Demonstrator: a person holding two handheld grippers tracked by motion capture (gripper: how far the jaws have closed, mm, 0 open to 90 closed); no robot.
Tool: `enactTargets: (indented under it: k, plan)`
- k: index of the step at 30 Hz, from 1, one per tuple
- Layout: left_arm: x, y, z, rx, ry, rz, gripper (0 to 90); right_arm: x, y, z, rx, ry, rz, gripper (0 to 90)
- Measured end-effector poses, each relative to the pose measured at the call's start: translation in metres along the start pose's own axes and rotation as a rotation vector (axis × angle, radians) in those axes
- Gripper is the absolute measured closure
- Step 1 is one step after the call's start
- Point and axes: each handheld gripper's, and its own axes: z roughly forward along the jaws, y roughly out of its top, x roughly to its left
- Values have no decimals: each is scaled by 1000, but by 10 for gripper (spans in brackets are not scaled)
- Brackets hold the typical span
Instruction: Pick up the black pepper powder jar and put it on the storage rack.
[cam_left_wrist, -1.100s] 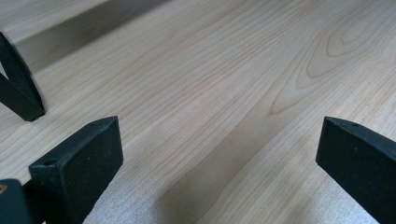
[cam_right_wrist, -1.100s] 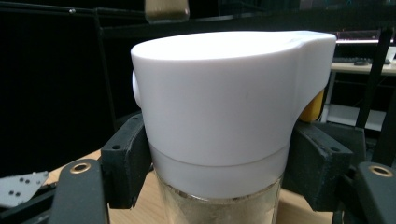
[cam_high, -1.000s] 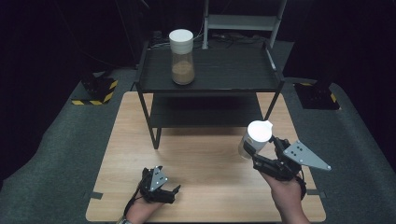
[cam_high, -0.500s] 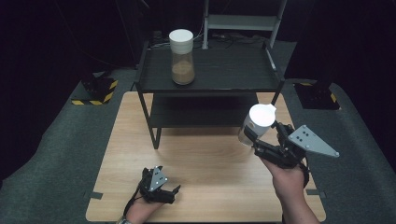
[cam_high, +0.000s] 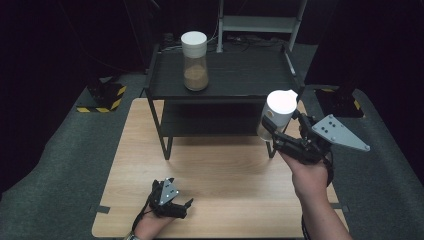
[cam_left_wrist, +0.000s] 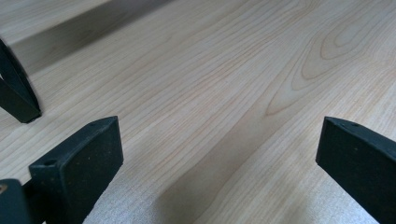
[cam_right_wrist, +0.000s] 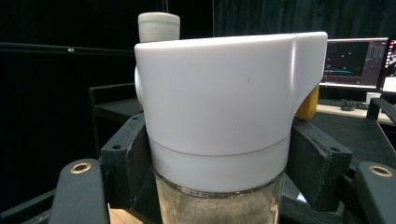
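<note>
Both grippers were in my view: the right gripper (cam_high: 274, 131) clamped a white-lidded jar (cam_high: 278, 114) aloft, the left gripper (cam_high: 186, 203) rested agape on the table (cam_high: 225, 170).

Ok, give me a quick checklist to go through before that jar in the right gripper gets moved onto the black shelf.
1. Grip: right gripper is shut on the held jar, jaws on either side just under its white lid. Ok.
2. Jar off the table: lifted, beside the shelf's front right corner. Ok.
3. Jar attitude: close to upright in the high view. Ok.
4. Landing space: top shelf is bare to the right of the other jar. Ok.
5. Height against the shelf edge: cannot tell.
6. Left gripper: open, low over the table's near edge, well away. Ok.
</note>
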Motion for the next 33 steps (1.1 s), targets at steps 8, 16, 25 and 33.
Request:
enactTargets:
  k: [8,16,25,33]
  plan:
    - [2,-1,-1,-4,-7,-6,10,0,16,11,-15,-5,-8,292]
    - [2,-2,-1,-7,-11,-6,10,0,28,24,-16,-17,2,292]
    - [3,-2,-1,-10,-14,-9,10,-1,40,41,-14,-41,-14,292]
    - [4,-2,-1,-11,-18,-12,10,-5,47,61,-15,-58,-13,292]
